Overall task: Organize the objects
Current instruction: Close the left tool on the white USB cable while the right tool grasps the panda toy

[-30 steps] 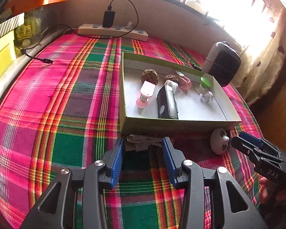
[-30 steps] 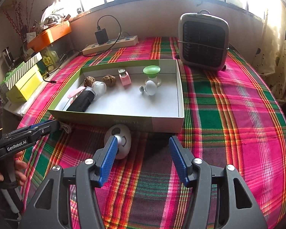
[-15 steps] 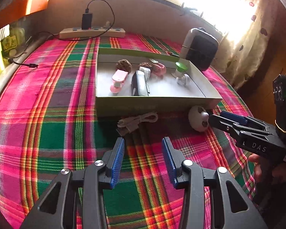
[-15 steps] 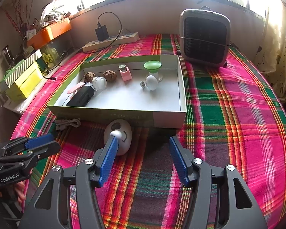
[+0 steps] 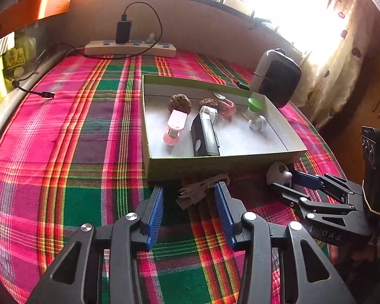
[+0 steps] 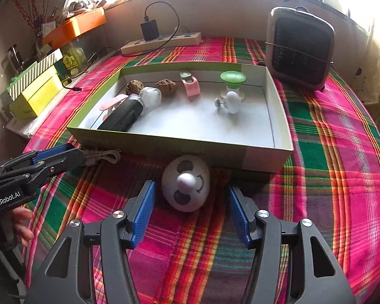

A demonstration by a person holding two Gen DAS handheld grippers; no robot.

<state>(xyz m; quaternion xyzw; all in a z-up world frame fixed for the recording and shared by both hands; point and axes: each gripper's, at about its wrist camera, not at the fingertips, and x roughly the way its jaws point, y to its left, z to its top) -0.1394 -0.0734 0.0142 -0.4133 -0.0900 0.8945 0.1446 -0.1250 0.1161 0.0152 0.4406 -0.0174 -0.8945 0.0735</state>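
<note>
Two things were left outside the shallow green-rimmed box on the plaid-covered desk: a white egg-shaped toy with a painted face and a bundled pale cable. Both lay just beside the box's near wall. Inside the box there were already a black device, two brown walnut-like lumps, a pink clip, a pink flat piece and a green-topped white gadget.

The step in hand looked like the approach for two pickups at once. In the right wrist view the right hand-held gripper stood wide open with nothing gripped; the egg toy sat at its twelve o'clock, just ahead of and between the blue pads, touching neither. In the left wrist view the left hand-held gripper was likewise open and empty, with the cable bundle at twelve o'clock, its near end reaching in between the fingertips without visible contact. From that view the egg toy lay at about two o'clock, by the tips of the other gripper.

By my reading, the next move called for each gripper to ease forward and down until its object sat squarely between the pads, then close. The egg is rounded and smooth, so it would probably need a centred grip across its widest part or it might squirt forward against the box wall. The cable is limp and loose; a pinch on the middle of the bundle would likely carry it best. Each would then have to be lifted over the rim into the bare floor of the box at the right.
</note>
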